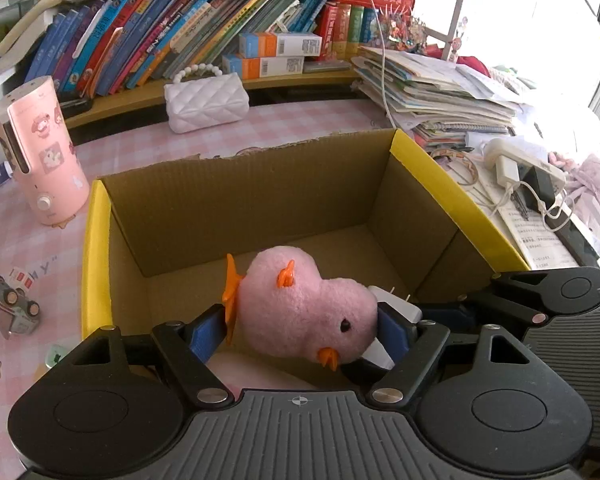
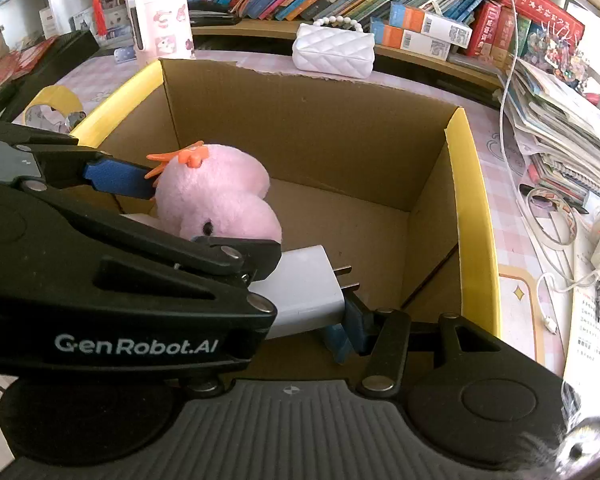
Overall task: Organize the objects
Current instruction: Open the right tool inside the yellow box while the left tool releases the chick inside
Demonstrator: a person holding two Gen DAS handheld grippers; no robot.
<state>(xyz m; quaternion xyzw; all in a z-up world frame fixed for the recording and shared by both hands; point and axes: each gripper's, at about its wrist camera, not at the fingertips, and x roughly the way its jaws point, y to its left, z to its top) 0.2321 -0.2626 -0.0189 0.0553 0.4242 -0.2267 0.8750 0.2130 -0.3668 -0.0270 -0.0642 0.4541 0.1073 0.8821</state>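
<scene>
My left gripper [image 1: 302,330] is shut on a pink plush chick [image 1: 300,308] with orange beak and feet, held over the near part of an open cardboard box [image 1: 260,200] with yellow edges. The chick also shows in the right wrist view [image 2: 216,196], with the left gripper's blue pad [image 2: 116,178] against it. My right gripper [image 2: 300,312] is shut on a white plug adapter [image 2: 304,292], prongs pointing right, above the box [image 2: 320,120] floor. The adapter peeks out behind the chick in the left wrist view [image 1: 396,304]. The left gripper hides the right gripper's left finger.
A pink cylinder humidifier [image 1: 44,152] stands left of the box. A white quilted purse [image 1: 206,102] sits behind it. Book shelf [image 1: 180,28] at the back. Paper stacks [image 1: 440,92] and a charger with cables [image 1: 516,168] lie right. A toy car [image 1: 12,308] and tape roll [image 2: 54,108] lie left.
</scene>
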